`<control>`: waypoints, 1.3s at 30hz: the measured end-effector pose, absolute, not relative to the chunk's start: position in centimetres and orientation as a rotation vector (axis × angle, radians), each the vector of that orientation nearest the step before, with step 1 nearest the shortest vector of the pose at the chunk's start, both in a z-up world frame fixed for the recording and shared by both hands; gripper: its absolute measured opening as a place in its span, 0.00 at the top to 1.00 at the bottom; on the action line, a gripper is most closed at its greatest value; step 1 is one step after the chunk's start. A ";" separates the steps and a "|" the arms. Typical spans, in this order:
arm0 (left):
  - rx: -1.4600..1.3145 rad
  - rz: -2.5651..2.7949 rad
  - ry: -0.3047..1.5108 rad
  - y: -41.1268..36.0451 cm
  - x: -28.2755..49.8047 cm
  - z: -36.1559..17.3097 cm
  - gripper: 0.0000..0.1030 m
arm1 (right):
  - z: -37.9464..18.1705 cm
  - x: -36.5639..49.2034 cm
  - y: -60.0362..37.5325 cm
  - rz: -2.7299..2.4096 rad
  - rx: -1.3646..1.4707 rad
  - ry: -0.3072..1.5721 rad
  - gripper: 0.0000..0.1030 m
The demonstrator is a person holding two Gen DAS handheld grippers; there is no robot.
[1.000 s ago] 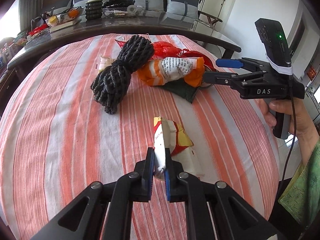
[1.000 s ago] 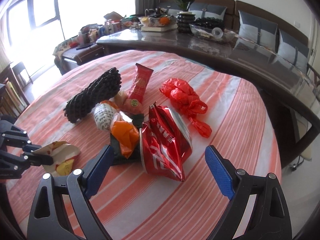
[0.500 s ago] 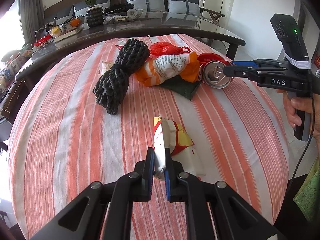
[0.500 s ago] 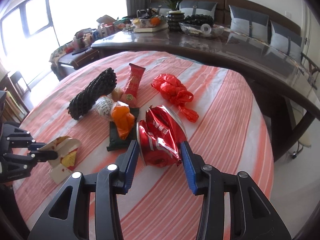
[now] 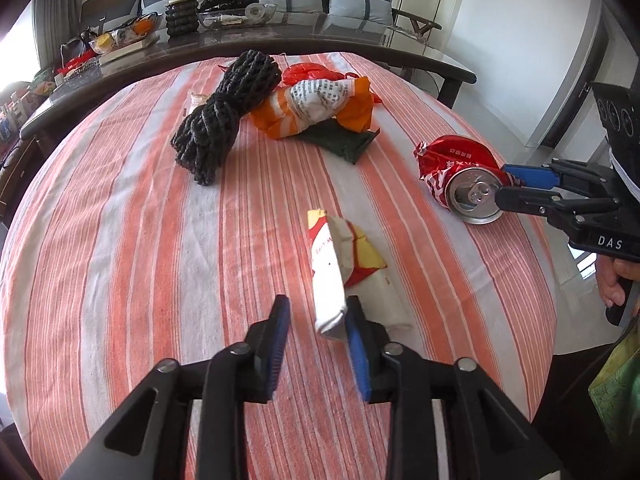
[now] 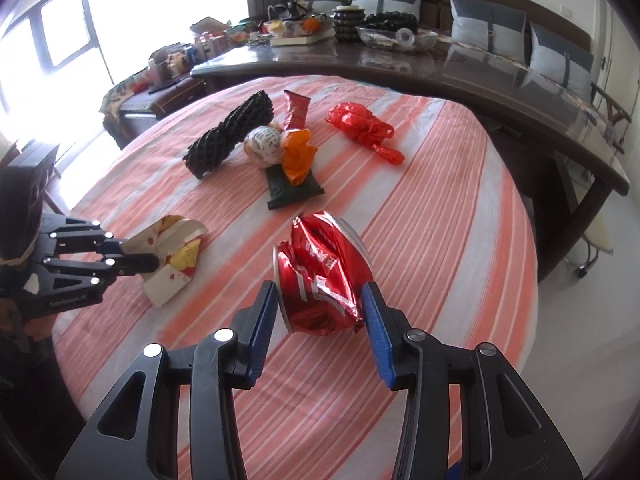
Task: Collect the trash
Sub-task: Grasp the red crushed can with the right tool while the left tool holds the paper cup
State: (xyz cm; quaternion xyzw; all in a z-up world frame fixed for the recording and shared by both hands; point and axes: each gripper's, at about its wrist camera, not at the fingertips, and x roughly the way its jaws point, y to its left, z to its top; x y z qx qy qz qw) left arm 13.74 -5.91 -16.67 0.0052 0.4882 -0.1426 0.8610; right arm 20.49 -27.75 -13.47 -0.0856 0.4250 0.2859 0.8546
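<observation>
Crushed red can (image 6: 322, 280) sits clamped between right gripper (image 6: 320, 320) pads at 12 o'clock, long axis pointing away. Left gripper (image 5: 316, 332) gapes partway; paper carton (image 5: 344, 268) touches only its right pad, striped tablecloth (image 5: 120, 240) beneath.

A crushed red metal can (image 6: 324, 276) gleams glossy and creased; a crumpled matt paper carton (image 5: 340, 264) lies at its nine o'clock on the striped woven cloth counter (image 5: 120, 240).
</observation>
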 end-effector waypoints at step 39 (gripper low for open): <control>0.039 -0.316 0.968 -9.1 14.6 -15.7 0.92 | -14.5 19.3 -28.5 0.559 -0.164 0.945 0.42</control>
